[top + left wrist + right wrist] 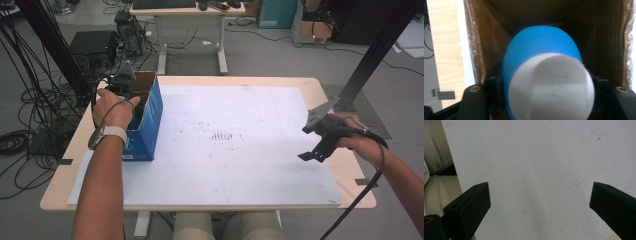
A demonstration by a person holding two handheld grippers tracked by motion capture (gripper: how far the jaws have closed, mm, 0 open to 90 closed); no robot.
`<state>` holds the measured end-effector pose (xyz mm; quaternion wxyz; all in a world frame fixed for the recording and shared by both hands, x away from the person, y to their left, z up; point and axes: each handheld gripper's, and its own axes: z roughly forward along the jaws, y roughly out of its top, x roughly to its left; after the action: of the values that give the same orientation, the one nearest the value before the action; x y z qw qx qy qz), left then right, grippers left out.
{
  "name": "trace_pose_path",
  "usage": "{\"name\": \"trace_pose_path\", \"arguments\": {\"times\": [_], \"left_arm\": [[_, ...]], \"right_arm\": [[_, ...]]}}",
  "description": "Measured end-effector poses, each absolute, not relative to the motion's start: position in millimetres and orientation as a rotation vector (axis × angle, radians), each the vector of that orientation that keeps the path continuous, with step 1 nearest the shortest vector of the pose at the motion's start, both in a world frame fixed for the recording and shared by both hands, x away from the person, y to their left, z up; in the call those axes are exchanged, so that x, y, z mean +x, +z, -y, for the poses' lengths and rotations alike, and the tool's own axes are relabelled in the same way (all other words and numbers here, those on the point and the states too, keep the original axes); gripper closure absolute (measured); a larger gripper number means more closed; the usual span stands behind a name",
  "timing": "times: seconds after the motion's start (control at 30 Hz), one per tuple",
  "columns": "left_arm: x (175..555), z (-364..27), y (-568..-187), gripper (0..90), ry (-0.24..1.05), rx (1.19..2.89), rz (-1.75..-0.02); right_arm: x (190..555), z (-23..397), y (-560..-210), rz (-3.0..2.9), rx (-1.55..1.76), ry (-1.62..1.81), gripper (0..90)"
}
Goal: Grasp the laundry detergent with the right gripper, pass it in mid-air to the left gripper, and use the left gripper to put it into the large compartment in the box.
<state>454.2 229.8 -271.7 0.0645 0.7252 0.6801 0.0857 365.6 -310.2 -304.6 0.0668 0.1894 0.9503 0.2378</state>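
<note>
left gripper (126, 82) inside blue carton (150, 125), jaws flanking blue-and-white egg-shaped object (544, 82), contact unclear. probably light, smooth, slippery; best gripped across widest middle. right gripper (320, 137) wide open, empty.

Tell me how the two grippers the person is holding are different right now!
The left gripper reaches down into the blue cardboard box, while the right gripper hangs over the bare white board. The left gripper has a blue and white object between its jaws; the right gripper's jaws stand wide apart with nothing between them. Both have black jaws and are each held in one hand.
</note>
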Motion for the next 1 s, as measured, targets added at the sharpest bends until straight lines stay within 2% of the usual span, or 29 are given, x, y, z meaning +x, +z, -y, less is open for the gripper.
{"name": "trace_pose_path", "arguments": {"times": [0.17, 0.7, 0.93, 1.0], "left_arm": [[454, -229, -272, 28.4, 0.252, 2.184, -2.047], [450, -231, -261, 27.5, 0.238, 2.176, -2.007], [448, -230, -243, 11.0, 0.285, 2.175, -1.991], [447, -230, -236, 11.4, 0.287, 2.162, -1.979]], "right_arm": [[365, 309, -304, -2.864, 0.572, 0.715, 3.1], [366, 308, -302, -2.863, 0.575, 0.713, 3.1], [365, 307, -300, -2.867, 0.567, 0.707, 3.2], [364, 306, -300, -2.865, 0.568, 0.707, 3.2]]}}
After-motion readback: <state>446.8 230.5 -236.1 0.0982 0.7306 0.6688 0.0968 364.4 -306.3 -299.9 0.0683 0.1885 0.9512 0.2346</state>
